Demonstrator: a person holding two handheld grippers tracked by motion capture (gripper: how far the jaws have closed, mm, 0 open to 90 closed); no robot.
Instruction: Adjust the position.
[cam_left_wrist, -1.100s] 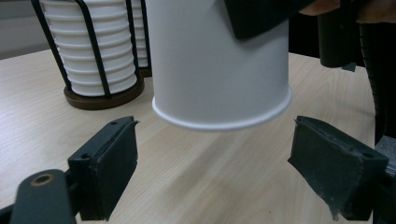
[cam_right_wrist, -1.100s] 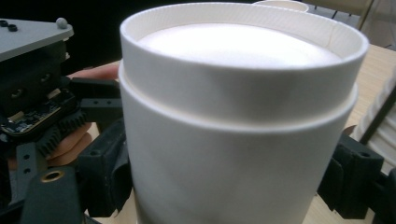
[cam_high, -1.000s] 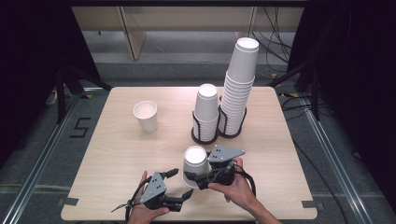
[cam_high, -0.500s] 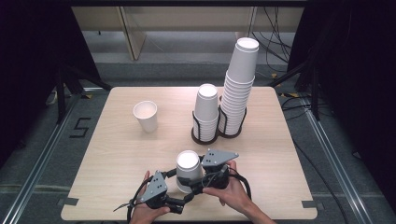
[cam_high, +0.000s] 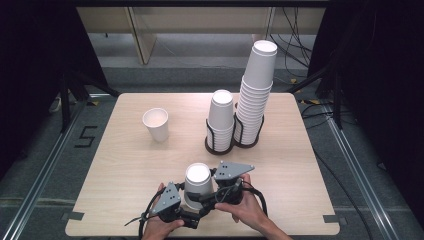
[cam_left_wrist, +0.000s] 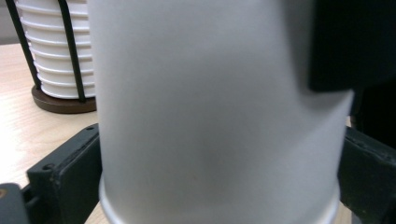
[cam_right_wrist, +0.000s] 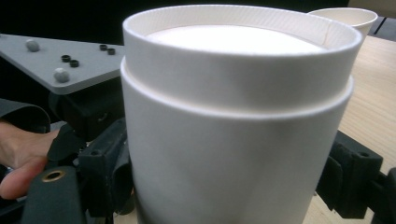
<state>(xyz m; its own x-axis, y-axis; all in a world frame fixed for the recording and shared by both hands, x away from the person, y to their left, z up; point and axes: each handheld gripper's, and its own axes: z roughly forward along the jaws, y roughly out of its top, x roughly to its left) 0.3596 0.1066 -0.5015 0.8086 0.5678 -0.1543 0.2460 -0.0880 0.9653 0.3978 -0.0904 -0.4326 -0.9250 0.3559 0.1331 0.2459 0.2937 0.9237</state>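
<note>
Upside-down white paper cup (cam_high: 198, 186) sits at the table's (cam_high: 125, 165) near edge. Right claw (cam_high: 212, 195) clamps it; left claw (cam_high: 192, 214) has just been opening, jaws flanking its base. Close low, squarely.

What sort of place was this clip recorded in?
Most likely a lab or test bay for recording demonstrations, not a home or café. A bare wooden table stands between dark curtains, loose cables run over the floor, and tape marks sit beside the table.
</note>
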